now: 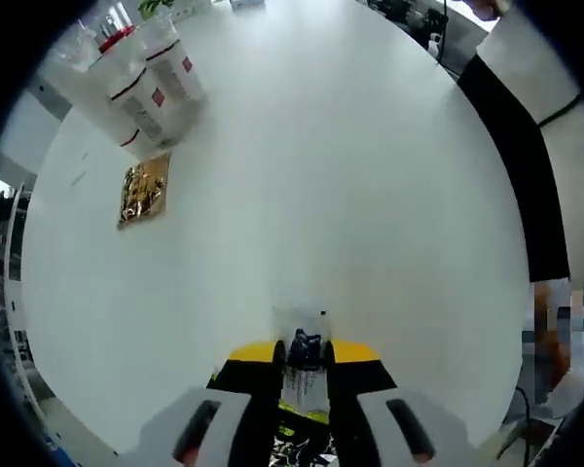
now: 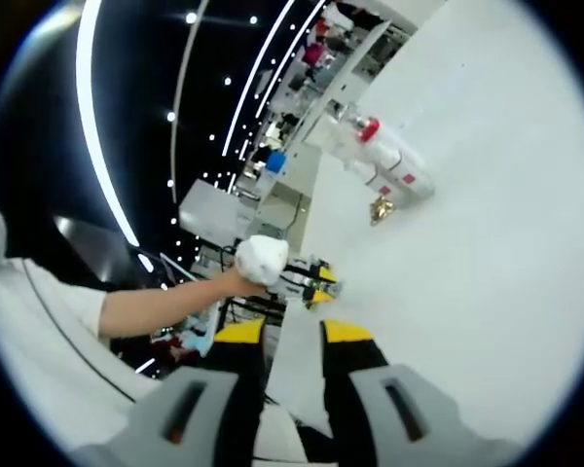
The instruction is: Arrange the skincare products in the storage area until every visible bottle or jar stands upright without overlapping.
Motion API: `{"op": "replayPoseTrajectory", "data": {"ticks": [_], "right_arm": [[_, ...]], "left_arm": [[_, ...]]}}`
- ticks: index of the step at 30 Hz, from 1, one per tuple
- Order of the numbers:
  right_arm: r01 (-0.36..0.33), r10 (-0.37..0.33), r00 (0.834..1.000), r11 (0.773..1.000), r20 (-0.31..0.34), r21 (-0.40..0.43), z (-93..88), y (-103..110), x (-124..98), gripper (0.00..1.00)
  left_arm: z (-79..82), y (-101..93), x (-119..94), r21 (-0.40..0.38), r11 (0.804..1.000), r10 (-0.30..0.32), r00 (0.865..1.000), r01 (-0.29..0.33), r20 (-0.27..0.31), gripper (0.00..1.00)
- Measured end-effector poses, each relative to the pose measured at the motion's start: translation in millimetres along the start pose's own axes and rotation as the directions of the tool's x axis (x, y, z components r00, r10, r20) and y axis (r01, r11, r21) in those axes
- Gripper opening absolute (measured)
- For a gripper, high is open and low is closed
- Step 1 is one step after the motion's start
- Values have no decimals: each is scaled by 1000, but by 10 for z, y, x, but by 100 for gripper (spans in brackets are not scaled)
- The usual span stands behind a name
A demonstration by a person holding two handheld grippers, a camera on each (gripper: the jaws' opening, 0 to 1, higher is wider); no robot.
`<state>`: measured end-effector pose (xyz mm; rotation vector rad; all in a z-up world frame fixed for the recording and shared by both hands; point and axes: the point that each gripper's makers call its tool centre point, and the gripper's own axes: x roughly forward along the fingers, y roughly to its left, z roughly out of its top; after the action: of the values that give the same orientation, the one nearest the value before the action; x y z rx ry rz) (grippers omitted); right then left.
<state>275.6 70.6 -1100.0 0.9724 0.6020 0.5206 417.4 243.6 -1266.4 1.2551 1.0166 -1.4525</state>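
— What are you working on there?

— You have a broad white table (image 1: 350, 195) under you, its top plain and evenly lit. In your left gripper view its far edge curves away toward dark clutter and cables.

— And past the table?

— In your right gripper view, beyond the table's edge (image 2: 467, 243), you see a dim room. Long curved light strips (image 2: 88, 117) sweep across a black ceiling, with small round spotlights (image 2: 190, 17) dotted between them.

— Any furniture?

— You can make out shelving (image 2: 321, 58) stacked with coloured items far off, too small to tell apart, and a pale boxy unit (image 2: 214, 209) nearer.
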Motion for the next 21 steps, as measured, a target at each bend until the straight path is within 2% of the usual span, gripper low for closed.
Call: {"op": "replayPoseTrajectory", "data": {"ticks": [3,6,10,12,16,18,21], "right_arm": [[-7,7,1000,1000,-6,-4,1,7,17,20],[-13,13,1000,1000,-13,-5,-2,20,32,20],[-25,25,999,1000,-25,-10,-12,40,66,20],[-30,30,999,999,-30,-11,-16,43,81,20],[-38,37,998,999,-41,-14,-28,53,101,20],[-43,43,998,999,-46,-13,-36,45,111,20],[-51,51,997,999,-56,-7,-56,35,128,20]], "left_arm": [[6,-57,-2,-15,1000,1,1000,-1,-1,7],[8,-90,2,-55,998,9,1000,-9,10,4],[88,-271,5,-115,993,-31,998,37,48,4],[188,-344,-19,-164,985,-33,994,50,103,3],[314,-436,-65,-246,967,-22,985,64,171,3],[444,-498,-125,-298,952,-1,973,72,230,2],[601,-603,-194,-359,929,23,958,86,287,2]]}}
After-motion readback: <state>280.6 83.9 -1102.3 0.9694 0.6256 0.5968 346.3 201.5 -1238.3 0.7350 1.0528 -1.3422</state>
